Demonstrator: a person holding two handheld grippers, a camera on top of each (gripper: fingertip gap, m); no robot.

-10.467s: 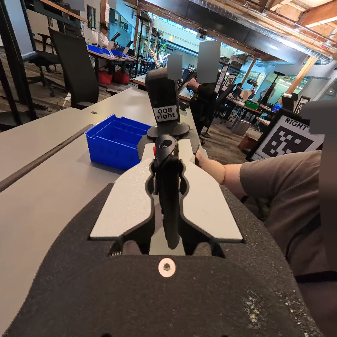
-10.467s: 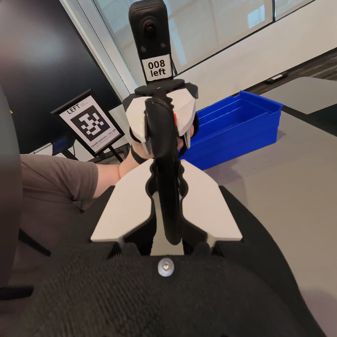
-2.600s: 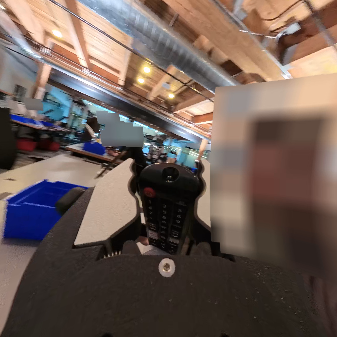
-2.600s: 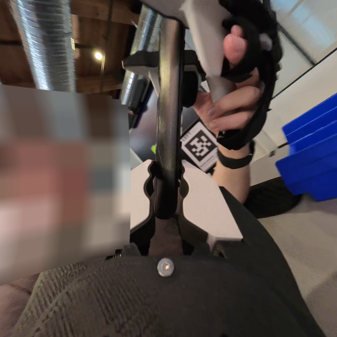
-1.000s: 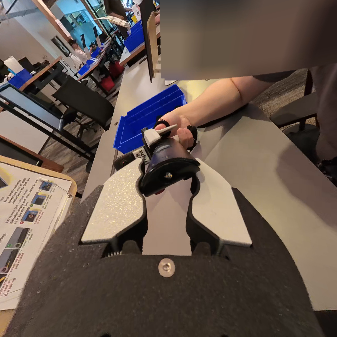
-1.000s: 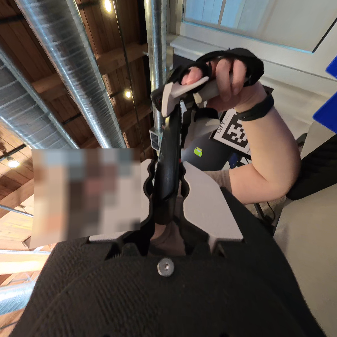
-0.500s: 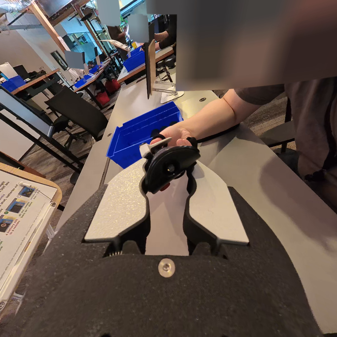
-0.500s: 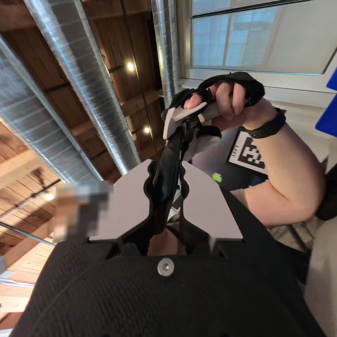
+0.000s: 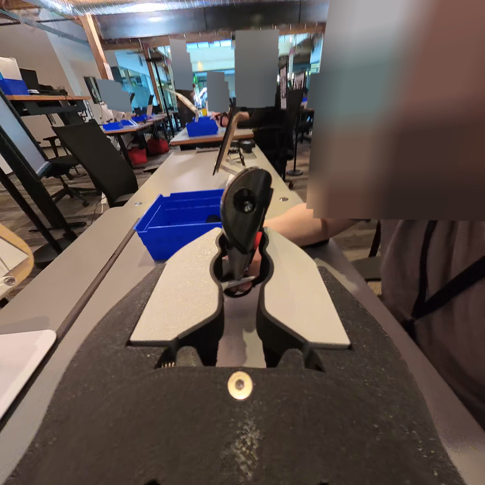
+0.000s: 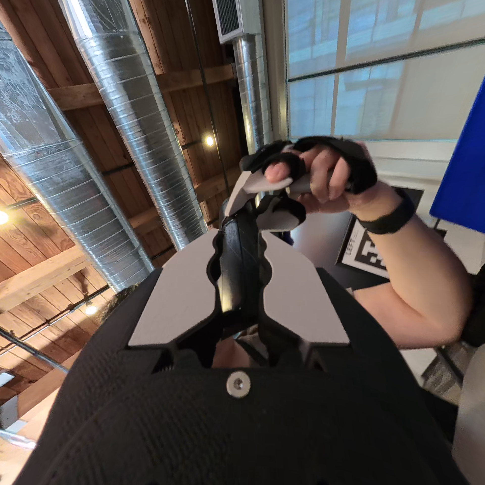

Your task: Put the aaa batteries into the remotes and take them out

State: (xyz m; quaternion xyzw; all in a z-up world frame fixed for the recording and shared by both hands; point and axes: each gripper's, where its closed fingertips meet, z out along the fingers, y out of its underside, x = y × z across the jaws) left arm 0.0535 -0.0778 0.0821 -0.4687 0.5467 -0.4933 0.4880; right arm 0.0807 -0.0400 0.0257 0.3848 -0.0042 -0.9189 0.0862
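Observation:
A black remote is held in the air between both grippers. In the left wrist view it stands end-on between my left gripper's fingertips, which are shut on it; a screw shows in its end and a bit of red at its right side. In the right wrist view the remote runs lengthwise between my right gripper's fingers, which are shut on it. The left gripper, held by a gloved hand, clamps the remote's far end. No batteries show.
A blue bin stands on the grey table just behind the remote. The person's forearm lies to the right. Office chairs and other desks are farther back. The right wrist view looks up at ceiling ducts.
The left view has tipped up from the table toward the room. The remote has turned from lying crosswise to standing end-on between the left fingers. The right gripper has kept its hold.

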